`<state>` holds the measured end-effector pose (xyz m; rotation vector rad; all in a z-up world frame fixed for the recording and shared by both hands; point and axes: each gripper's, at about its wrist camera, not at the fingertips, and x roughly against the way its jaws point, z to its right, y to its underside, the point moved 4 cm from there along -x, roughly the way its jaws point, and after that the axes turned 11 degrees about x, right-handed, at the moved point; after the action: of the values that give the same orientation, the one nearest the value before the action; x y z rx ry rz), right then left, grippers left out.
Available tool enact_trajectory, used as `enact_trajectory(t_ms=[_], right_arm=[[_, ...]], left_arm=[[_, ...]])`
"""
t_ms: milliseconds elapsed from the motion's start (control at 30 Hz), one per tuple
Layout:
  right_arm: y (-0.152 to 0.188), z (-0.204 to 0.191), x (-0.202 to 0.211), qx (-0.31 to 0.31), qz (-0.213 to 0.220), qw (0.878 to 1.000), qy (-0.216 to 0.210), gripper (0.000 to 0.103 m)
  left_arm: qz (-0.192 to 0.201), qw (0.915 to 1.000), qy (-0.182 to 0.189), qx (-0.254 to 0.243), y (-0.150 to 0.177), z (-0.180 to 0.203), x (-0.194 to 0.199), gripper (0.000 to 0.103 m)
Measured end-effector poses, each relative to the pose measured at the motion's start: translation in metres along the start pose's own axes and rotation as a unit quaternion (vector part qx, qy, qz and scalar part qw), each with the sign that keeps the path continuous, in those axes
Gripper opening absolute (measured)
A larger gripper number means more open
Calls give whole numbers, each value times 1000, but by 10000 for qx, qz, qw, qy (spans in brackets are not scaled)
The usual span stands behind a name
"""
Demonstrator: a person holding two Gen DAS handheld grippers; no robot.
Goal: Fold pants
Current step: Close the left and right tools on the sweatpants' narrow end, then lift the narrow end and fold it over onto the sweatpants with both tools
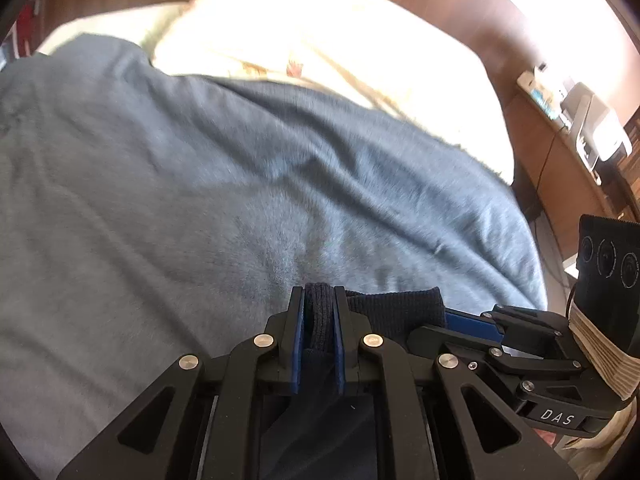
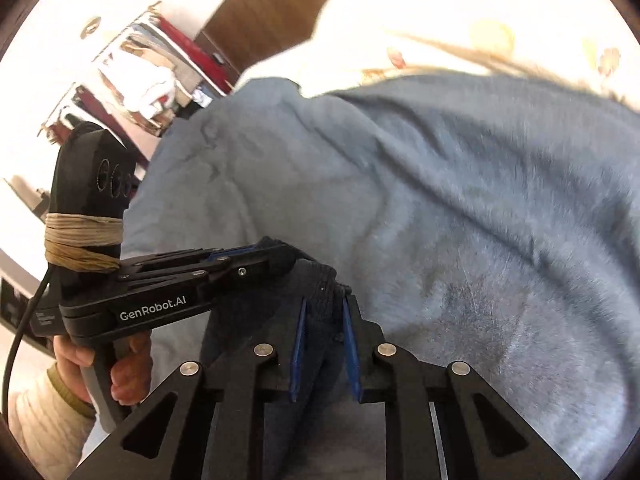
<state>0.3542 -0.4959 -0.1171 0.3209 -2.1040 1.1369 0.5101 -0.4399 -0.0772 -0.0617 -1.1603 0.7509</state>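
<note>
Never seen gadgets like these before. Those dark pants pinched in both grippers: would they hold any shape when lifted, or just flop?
Probably flop: the dark pants bunch into thick folds between the left gripper fingers. The ribbed knit in the right gripper looks soft, so it likely grips well rather than slipping. Over the blue blanket, loose parts would likely sag and drag.

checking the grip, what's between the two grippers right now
A short stretch of the dark navy pants, its ribbed edge, spans from the left gripper to the right gripper; both are shut on it. Clearest in the left wrist view.

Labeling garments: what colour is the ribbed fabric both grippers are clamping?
Dark navy ribbed knit pants, clearest in the left wrist view.
</note>
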Motion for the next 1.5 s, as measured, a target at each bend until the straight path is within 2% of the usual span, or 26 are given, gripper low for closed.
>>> enact_trajectory(t_ms=[200,433,633,867,1167,1500], right_arm=[[-8,-36,39,417,293,9986,-150,19],[-1,-92,83,1075,475,9927,-283,19],[21,-144,112,1556,510,9855,-443,19],[58,-207,132,2026,518,9758,-639,18],[113,-280,131,2695,320,9583,-894,18],[180,-335,106,3262,-168,9376,-1194,18]], left_arm=[[564,9981,-15,263,12,5,62,14],[976,9939,-191,472,50,7,130,14],[1144,9908,-419,584,96,2,179,13],[1121,9893,-772,517,148,-14,225,13],[1229,9832,-896,1012,226,-58,257,13],[1096,9766,-930,1598,306,-110,262,13]])
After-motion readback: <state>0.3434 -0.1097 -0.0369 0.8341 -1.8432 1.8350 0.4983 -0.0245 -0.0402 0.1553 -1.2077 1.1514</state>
